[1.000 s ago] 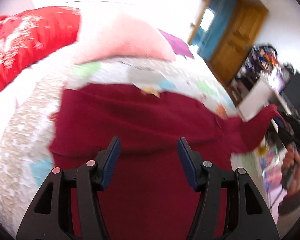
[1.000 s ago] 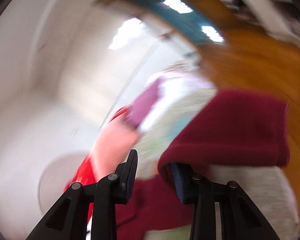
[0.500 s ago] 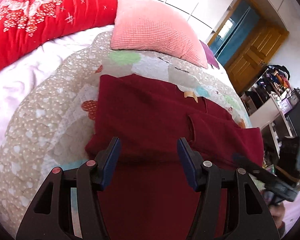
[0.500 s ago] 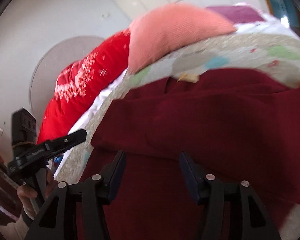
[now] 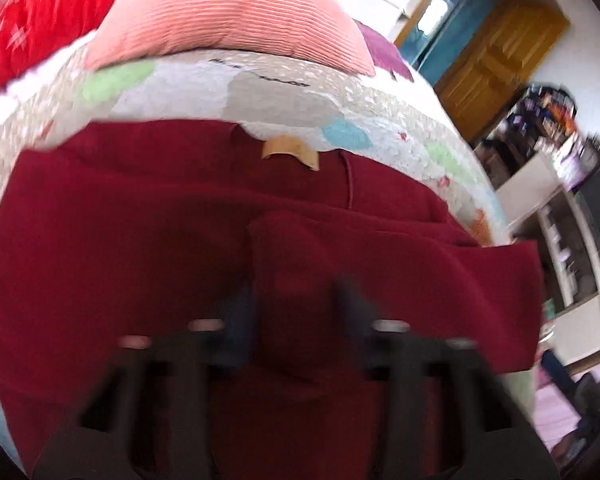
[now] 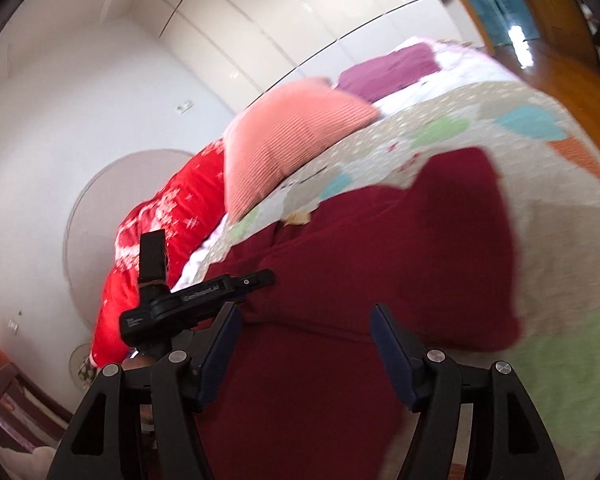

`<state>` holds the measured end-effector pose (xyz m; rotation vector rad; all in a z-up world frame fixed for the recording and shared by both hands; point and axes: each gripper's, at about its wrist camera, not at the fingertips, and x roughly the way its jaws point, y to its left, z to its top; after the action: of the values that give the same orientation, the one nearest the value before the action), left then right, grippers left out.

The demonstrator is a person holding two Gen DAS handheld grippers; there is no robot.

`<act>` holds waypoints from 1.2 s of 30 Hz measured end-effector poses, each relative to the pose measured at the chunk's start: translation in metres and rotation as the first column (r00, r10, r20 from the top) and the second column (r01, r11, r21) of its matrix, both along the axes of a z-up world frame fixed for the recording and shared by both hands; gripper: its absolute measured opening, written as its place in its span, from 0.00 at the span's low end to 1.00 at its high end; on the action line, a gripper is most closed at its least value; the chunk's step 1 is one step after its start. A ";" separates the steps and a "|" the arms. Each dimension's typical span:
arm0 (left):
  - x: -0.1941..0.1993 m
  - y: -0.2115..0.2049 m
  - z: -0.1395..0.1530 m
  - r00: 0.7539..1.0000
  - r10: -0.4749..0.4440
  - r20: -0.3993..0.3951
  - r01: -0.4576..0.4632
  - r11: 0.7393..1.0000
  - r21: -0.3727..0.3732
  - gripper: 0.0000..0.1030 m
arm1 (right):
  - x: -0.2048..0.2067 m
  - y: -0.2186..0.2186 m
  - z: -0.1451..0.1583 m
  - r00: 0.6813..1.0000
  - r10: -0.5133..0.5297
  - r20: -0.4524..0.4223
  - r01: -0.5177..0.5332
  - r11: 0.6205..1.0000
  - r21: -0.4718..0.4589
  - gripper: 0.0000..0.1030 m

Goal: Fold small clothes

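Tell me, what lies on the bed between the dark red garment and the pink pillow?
Only bare patchwork quilt, with pale green, grey and blue patches. The left wrist view shows it best: the dark red garment ends at its tan neck label, and the pink pillow rests beyond.

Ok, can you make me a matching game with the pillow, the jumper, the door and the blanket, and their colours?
Things:
1. pillow
2. jumper
3. door
4. blanket

Colours:
A. bright red with white marks
B. wood brown
C. pink
D. dark red

Pairs: 1-C, 2-D, 3-B, 4-A
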<state>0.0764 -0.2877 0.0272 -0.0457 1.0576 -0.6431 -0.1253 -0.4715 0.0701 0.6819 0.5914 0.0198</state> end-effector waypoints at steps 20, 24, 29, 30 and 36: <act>0.049 0.161 0.011 0.972 0.227 0.061 -0.227 0.974 -0.014 0.10 | 0.084 0.016 -0.005 0.977 -0.056 -0.208 0.006 0.972 -0.234 0.52; 0.047 0.145 0.006 0.974 0.210 0.083 -0.214 0.976 0.044 0.10 | 0.100 0.024 -0.017 0.968 -0.054 -0.244 -0.025 0.951 -0.308 0.52; 0.044 0.156 0.002 0.979 0.196 0.048 -0.197 0.980 0.031 0.12 | 0.114 0.025 -0.038 0.934 -0.057 -0.352 -0.083 0.925 -0.370 0.50; 0.043 0.158 0.003 0.981 0.190 0.049 -0.192 0.981 0.026 0.13 | 0.109 0.028 -0.032 0.936 -0.057 -0.346 -0.084 0.921 -0.379 0.50; 0.035 0.178 0.013 0.971 0.234 0.050 -0.236 0.972 0.020 0.24 | 0.084 0.041 -0.046 0.894 -0.050 -0.445 -0.193 0.853 -0.485 0.51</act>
<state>0.1110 -0.1098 0.0399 -0.1312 0.9961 -0.4141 -0.0414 -0.4301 0.0245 0.1209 1.0198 -0.2267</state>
